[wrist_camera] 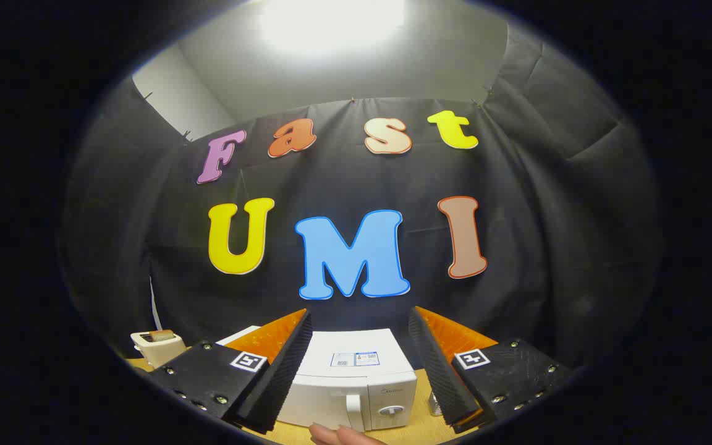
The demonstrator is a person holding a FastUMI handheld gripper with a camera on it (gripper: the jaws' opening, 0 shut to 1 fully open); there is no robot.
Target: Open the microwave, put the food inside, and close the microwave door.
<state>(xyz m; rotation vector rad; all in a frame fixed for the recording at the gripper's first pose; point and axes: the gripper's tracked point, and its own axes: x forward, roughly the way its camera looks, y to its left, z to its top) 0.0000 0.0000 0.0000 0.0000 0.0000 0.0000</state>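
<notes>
A white microwave (pixel 356 380) stands on the wooden table (pixel 418 426), just ahead of and below my fingers, with its door shut. Its vertical handle (pixel 354 413) and a round knob (pixel 391 411) face me on the front. My gripper (pixel 359 361) hovers above it, held high and open, with nothing between the fingers; the microwave's top shows in the gap. A pale fingertip-like shape (pixel 340 436) lies at the near edge in front of the microwave; I cannot tell what it is.
A cream toaster (pixel 157 346) with something brown in its slot stands at the left of the microwave. A small shiny object (pixel 434 405) sits on the table beside the right finger. Black cloth walls close the booth behind and at both sides.
</notes>
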